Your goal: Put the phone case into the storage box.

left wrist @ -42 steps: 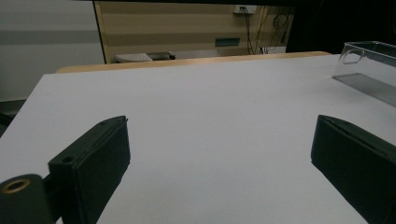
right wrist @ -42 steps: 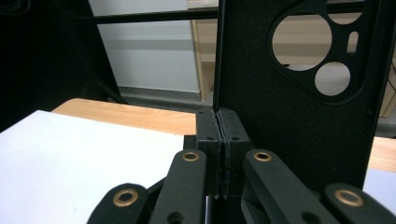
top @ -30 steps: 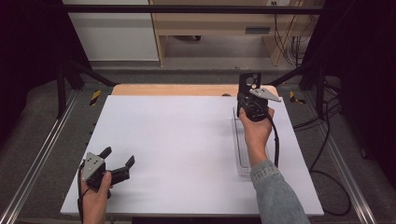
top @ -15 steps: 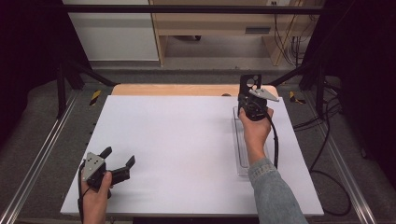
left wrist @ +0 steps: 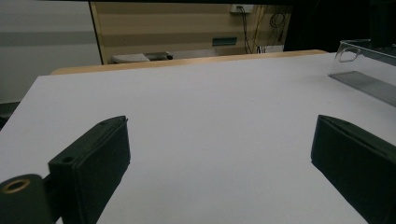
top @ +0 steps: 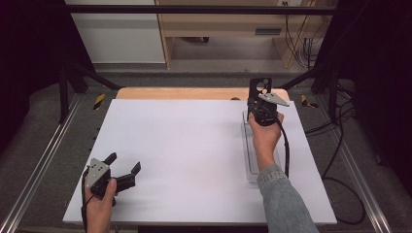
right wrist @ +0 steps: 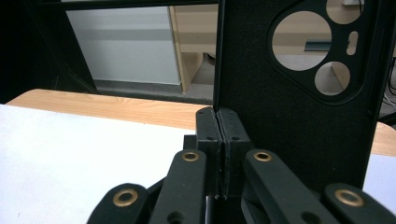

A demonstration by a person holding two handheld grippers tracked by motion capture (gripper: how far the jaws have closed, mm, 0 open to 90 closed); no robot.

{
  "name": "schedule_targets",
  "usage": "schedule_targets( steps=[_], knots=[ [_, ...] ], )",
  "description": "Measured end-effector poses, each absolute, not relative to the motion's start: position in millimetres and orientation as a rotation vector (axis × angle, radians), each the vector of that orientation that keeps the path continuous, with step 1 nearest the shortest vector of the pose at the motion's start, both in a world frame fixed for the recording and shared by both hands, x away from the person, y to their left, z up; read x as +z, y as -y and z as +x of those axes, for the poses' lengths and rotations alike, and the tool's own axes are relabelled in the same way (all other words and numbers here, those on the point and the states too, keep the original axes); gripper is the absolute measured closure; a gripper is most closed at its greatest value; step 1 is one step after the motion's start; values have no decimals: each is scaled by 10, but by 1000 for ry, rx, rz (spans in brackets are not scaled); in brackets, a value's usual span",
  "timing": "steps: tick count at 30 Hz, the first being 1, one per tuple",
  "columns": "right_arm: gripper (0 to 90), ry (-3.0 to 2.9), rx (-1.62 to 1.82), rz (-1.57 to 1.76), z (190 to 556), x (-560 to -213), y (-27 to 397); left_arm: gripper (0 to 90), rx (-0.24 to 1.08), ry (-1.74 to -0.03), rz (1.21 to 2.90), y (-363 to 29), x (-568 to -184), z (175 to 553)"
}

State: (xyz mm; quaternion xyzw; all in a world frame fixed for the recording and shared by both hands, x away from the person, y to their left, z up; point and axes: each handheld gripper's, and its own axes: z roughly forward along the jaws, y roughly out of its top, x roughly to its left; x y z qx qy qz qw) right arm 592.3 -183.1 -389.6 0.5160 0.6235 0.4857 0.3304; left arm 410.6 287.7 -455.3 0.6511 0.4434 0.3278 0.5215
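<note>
- One black phone case (top: 259, 86), upright above the table's far right, clamped edge-on in right gripper (top: 260, 99).
- One clear tray (top: 252, 167) beneath that hand, contents hidden.
- Left gripper (top: 125, 169) wide open, holding nothing.

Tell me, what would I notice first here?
The black phone case, held upright in the right gripper at the table's far right. Under that hand lies a clear tray on the white table. At the near left corner, the left gripper rests with fingers open.
</note>
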Motion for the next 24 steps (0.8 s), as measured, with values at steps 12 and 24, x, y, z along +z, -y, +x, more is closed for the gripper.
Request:
schedule_targets(
  steps=[12,24],
  knots=[
    [885,-1633,1258,1371,5930,-3974,1855,46,784,-1061,1560,-2875,-4554,4108],
    [885,-1645,1253,1367,5943,-4010,1840,46,785,-1065,1557,-2875,-4555,4109]
  ],
)
